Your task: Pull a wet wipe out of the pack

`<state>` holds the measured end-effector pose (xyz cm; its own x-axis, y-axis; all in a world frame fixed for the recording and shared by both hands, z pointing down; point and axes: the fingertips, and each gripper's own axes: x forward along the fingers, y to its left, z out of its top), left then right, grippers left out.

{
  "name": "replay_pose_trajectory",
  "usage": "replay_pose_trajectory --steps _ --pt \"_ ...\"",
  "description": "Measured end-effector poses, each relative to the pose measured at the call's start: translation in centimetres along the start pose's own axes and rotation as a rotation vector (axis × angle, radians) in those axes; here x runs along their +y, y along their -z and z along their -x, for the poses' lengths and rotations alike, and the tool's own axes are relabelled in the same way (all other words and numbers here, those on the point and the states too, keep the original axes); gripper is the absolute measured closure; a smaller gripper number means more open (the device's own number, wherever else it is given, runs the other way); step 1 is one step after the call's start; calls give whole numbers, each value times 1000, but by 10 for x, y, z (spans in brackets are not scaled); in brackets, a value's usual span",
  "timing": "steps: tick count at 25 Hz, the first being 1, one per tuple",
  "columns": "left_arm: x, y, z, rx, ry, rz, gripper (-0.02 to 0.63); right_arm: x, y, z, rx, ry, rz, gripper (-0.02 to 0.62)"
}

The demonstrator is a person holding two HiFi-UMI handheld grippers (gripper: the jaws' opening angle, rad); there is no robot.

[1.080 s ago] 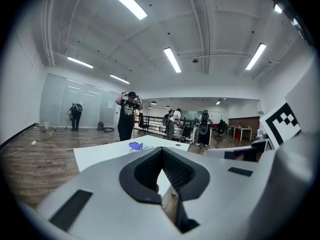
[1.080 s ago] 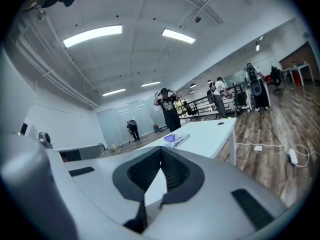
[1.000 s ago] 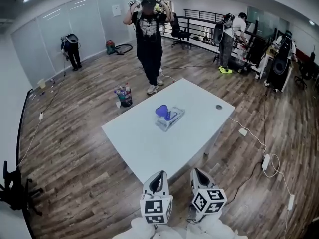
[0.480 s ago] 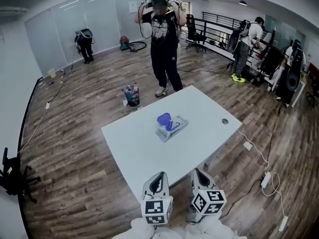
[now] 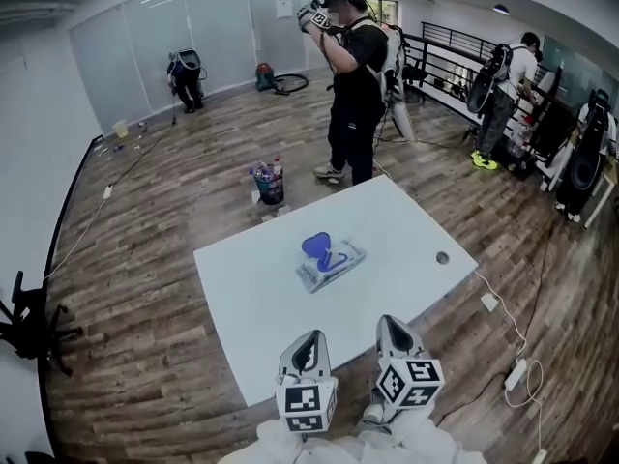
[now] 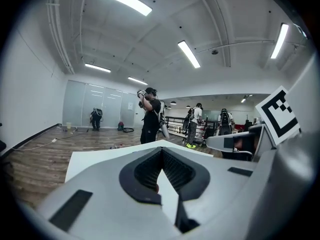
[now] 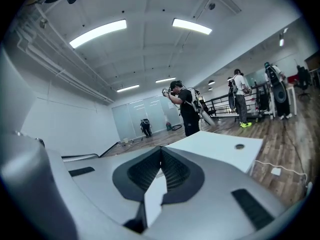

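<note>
The wet wipe pack (image 5: 332, 262) lies near the middle of the white table (image 5: 242, 303), its blue lid (image 5: 315, 246) flipped up. My left gripper (image 5: 309, 337) and right gripper (image 5: 391, 323) are side by side at the table's near edge, well short of the pack. Both point toward it. In the left gripper view the left gripper (image 6: 162, 149) has its tips together and nothing between them. The right gripper (image 7: 161, 149) looks the same in the right gripper view. The pack shows in neither gripper view.
A person (image 5: 355, 75) stands just beyond the table's far corner with arms raised. A bucket of bottles (image 5: 270, 184) sits on the wood floor at the far left of the table. A cable hole (image 5: 442, 257) marks the table's right corner. Cables and a power strip (image 5: 513, 373) lie at the right.
Both grippers have come forward to the table's near edge, and the table now sits closer in the head view. The person beyond the table has turned sideways.
</note>
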<state>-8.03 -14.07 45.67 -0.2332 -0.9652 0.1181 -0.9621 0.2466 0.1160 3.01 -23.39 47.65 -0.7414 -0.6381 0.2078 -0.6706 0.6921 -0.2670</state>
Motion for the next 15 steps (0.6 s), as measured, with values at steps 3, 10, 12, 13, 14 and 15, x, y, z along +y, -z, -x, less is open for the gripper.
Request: replay_pose_trajectory --steps 3,10,12,13,14,15 --pt "-9 0 -14 11 -8 12 604 -11 -8 -8 5 -14 0 586" --pt "-37 2 -43 26 -34 8 604 -39 -16 -23 33 -62 -1 586" --pt "-40 2 -52 28 -47 4 604 -45 -19 -30 36 -75 -1 586" --pt "-41 2 -56 28 -53 2 604 -48 -20 -33 39 -80 0 586" --pt "-42 2 -60 26 -59 3 604 -52 -20 -37 42 -85 1 586" --pt "-44 1 -63 24 -64 4 604 -56 -21 -40 46 -90 2 586"
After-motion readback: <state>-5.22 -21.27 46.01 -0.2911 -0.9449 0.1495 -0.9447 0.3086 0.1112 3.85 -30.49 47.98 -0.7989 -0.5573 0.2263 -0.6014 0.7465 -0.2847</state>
